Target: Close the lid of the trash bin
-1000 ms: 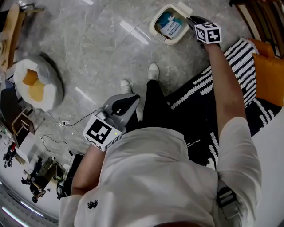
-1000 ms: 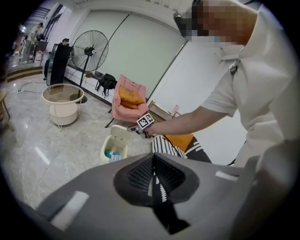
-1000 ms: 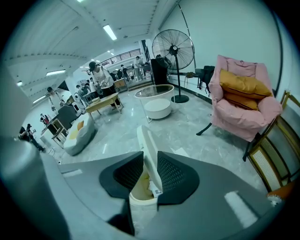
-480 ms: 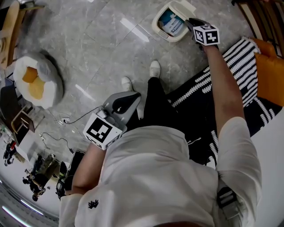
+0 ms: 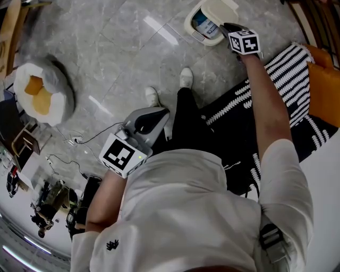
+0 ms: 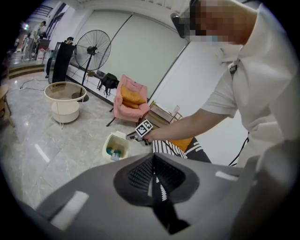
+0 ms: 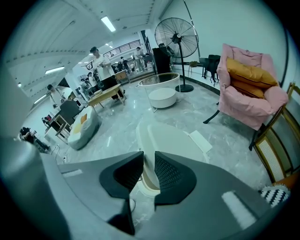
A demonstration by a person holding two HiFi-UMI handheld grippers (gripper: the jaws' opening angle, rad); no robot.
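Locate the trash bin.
Head view, top centre: trash bin on the floor beyond the shoes, left of the striped rug, right gripper at its lid.

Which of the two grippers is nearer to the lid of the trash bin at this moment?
Right. The right gripper is at the near edge of the lid, over the trash bin. The left gripper hangs far back, close to the person's body.

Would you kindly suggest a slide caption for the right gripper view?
Right gripper closed on the cream lid, with a fan and pink chair beyond.
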